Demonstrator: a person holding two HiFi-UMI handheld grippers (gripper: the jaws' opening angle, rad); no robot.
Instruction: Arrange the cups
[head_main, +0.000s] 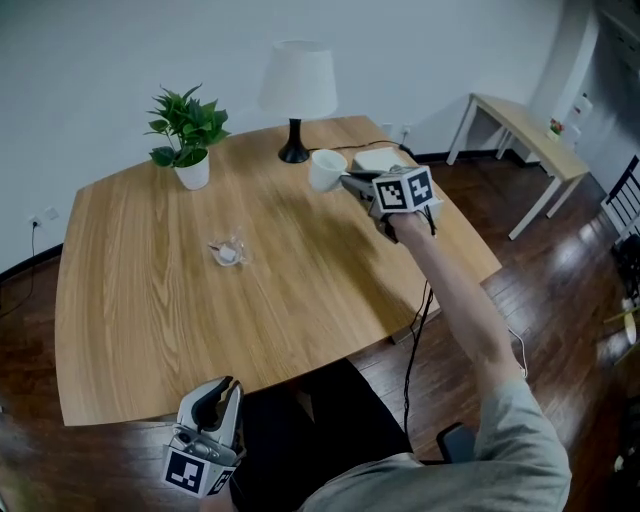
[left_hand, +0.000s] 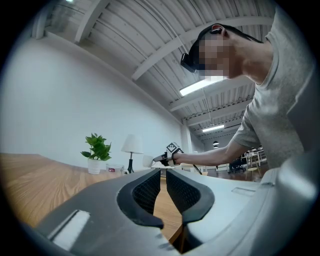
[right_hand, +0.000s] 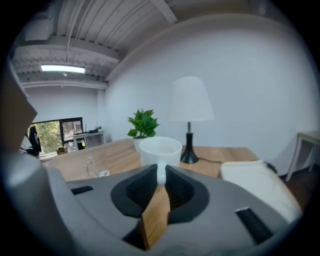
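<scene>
A white cup (head_main: 325, 168) hangs above the far right part of the wooden table (head_main: 150, 300). My right gripper (head_main: 346, 181) is shut on its handle; in the right gripper view the handle sits pinched between the black pads, with the cup (right_hand: 160, 150) upright beyond my right gripper (right_hand: 161, 172). A clear glass cup (head_main: 228, 252) stands near the table's middle and shows at the left in the right gripper view (right_hand: 95, 167). My left gripper (head_main: 225, 386) hovers at the table's near edge, its jaws (left_hand: 161, 171) together with nothing between them.
A potted plant (head_main: 188, 140) and a white lamp (head_main: 297, 90) stand at the table's far side. A flat white object (head_main: 378, 158) lies just behind the held cup. A narrow side table (head_main: 520, 125) stands by the wall at right. A black cable (head_main: 415, 340) hangs off the table's right edge.
</scene>
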